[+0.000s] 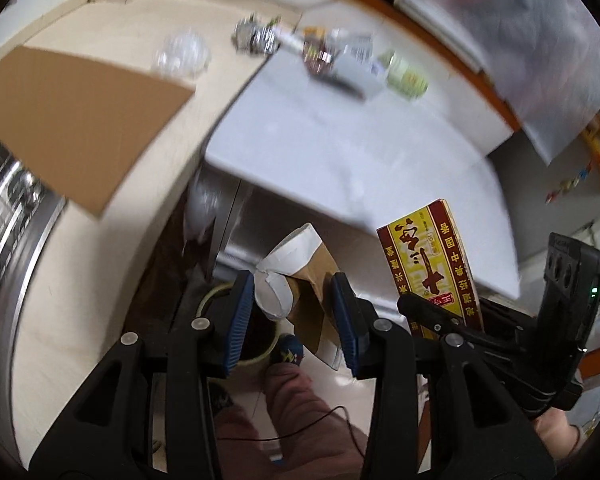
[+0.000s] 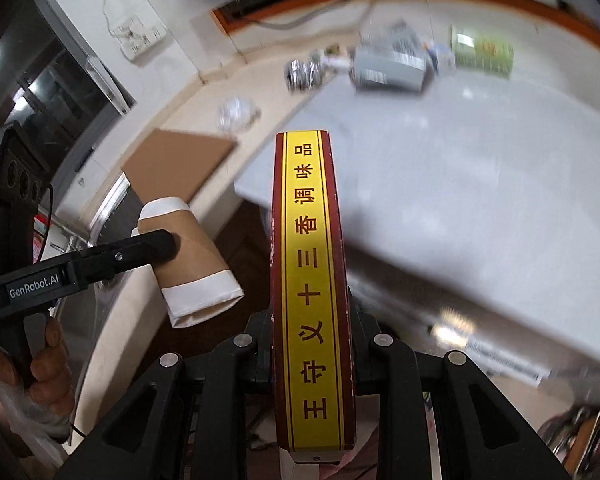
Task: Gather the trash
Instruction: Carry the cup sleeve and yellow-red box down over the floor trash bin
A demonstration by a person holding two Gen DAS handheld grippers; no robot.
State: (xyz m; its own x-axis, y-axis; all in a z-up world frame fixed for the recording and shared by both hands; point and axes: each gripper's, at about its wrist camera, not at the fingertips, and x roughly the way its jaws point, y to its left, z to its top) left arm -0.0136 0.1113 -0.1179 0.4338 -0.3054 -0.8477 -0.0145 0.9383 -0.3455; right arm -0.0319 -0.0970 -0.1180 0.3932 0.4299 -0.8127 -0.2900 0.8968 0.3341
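A: Status? Left gripper [image 1: 296, 312] jaws are clamping the crushed paper cup [image 1: 300, 276]; right gripper [image 2: 312, 344] jaws are clamping the yellow-and-red seasoning box [image 2: 310, 280].

B: Both are hanging off the bench [image 1: 340, 152] edge, cup over the round bin [image 1: 256, 340] on the floor. Judging: two pieces collected, not yet dropped.

A: Remaining: crumpled foil [image 1: 254, 38], wrappers, a green can [image 1: 406, 72], all lying at the bench's far edge.

Both black plastic tongs, the left tongs [image 1: 298, 312] and the right tongs [image 2: 312, 344], share silver screws; the left tongs carry ribbed blue pads [image 1: 242, 316] and white "GenRobot.AI" lettering [image 2: 34, 285]. Beneath the left tongs: dusty-pink trousers [image 1: 296, 408].
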